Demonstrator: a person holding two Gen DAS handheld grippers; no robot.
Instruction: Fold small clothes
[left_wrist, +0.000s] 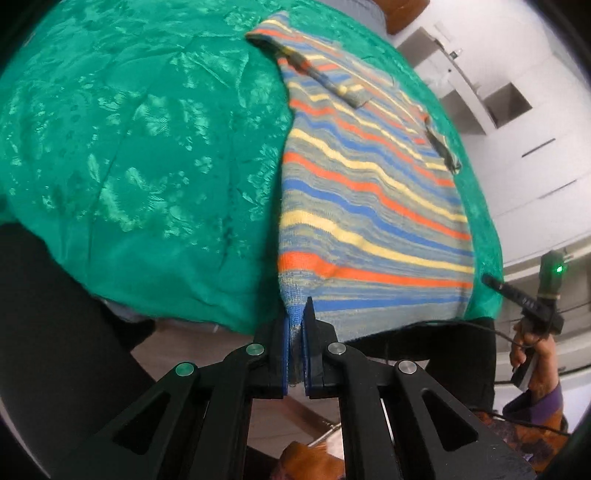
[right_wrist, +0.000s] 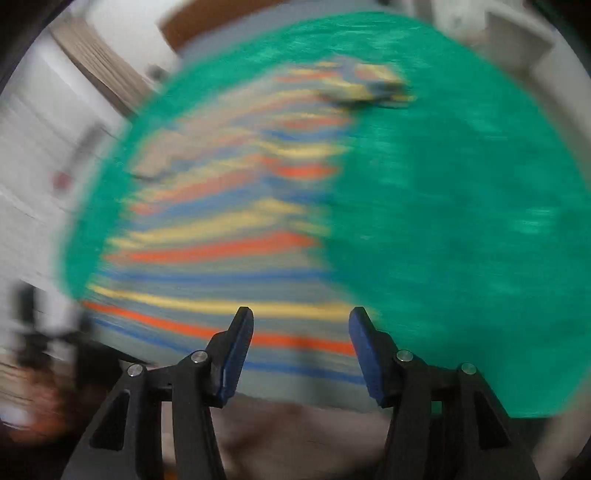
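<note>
A small striped knit sweater (left_wrist: 369, 192) in blue, orange, yellow and grey lies flat on a green patterned cloth (left_wrist: 129, 147). My left gripper (left_wrist: 296, 317) is shut on the sweater's near bottom-left corner at the cloth's front edge. In the right wrist view the sweater (right_wrist: 221, 240) is blurred by motion. My right gripper (right_wrist: 301, 321) is open and empty, its jaws wide apart just over the sweater's near hem, close to its right edge. The right gripper's body also shows at the right of the left wrist view (left_wrist: 532, 302), held in a hand.
The green cloth (right_wrist: 461, 221) covers the whole work surface and drops off at the near edge. White cabinets and shelves (left_wrist: 498, 92) stand behind. The person's dark clothing (left_wrist: 55, 314) is at the near left.
</note>
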